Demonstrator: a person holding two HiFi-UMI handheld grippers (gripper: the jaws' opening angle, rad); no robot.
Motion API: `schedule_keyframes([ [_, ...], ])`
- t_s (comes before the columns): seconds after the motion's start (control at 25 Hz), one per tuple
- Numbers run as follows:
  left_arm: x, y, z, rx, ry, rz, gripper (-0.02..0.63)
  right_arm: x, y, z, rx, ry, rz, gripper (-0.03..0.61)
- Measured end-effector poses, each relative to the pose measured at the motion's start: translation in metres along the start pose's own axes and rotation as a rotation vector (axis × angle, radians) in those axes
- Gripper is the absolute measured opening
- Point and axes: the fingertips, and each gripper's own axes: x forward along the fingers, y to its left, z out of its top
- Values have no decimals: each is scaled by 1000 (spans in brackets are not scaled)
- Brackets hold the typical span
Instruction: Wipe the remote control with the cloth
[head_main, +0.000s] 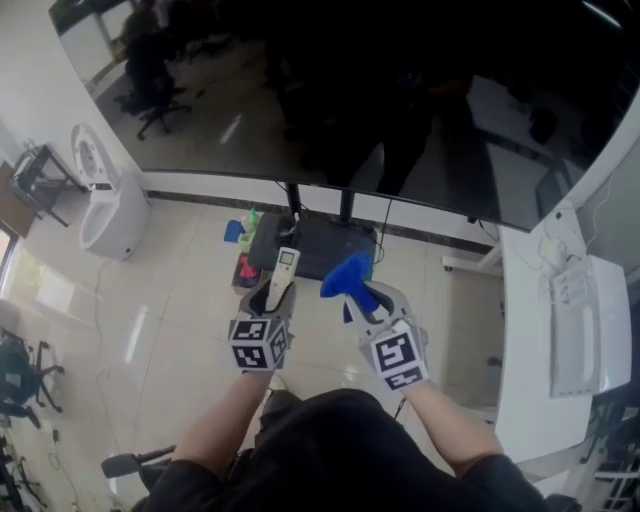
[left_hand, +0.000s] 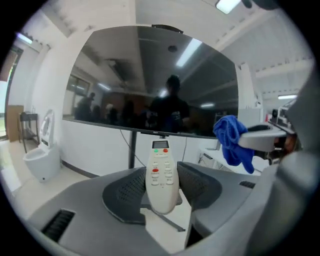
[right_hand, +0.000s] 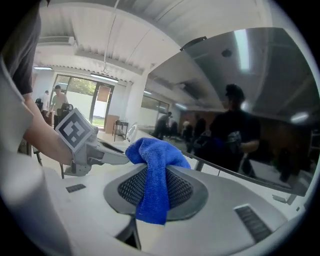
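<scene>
The remote control (left_hand: 161, 175) stood in the left claw (head_main: 277, 292), pinched at its lower half between the two pads. Its long axis ran straight out along the jaws, with the display end pointing away from the person and the buttons facing up toward the camera. The cloth (right_hand: 156, 185) was clamped in the right claw (right_hand: 155, 192), bunched over the tips with one fold hanging down in front of them.

Seen from the left gripper view, the cloth lay to the right of the remote, about level with its far end, near but with clear air between them. From the head view the two claws were side by side in front of the person's body, held in mid-air above the floor (head_main: 190, 290) and before a large dark screen (head_main: 400, 90). Both forearms reached forward and the claws angled slightly toward each other.

The cloth hand was the one to travel, I judged: a short sweep leftward would bring the bunched fold onto the remote's button face.
</scene>
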Motion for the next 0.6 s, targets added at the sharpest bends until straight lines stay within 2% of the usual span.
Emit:
schedule_keyframes([
  [0.16,15,33,-24,15,45,119,199,24,10,-23,31,71,67,101],
  [0.28,36,70,-47,10,110,178,199,51,21,-40,59,125,109,101],
  [0.6,143,176,-122,25,276,222,201,123,43,-85,126,256,134,101],
])
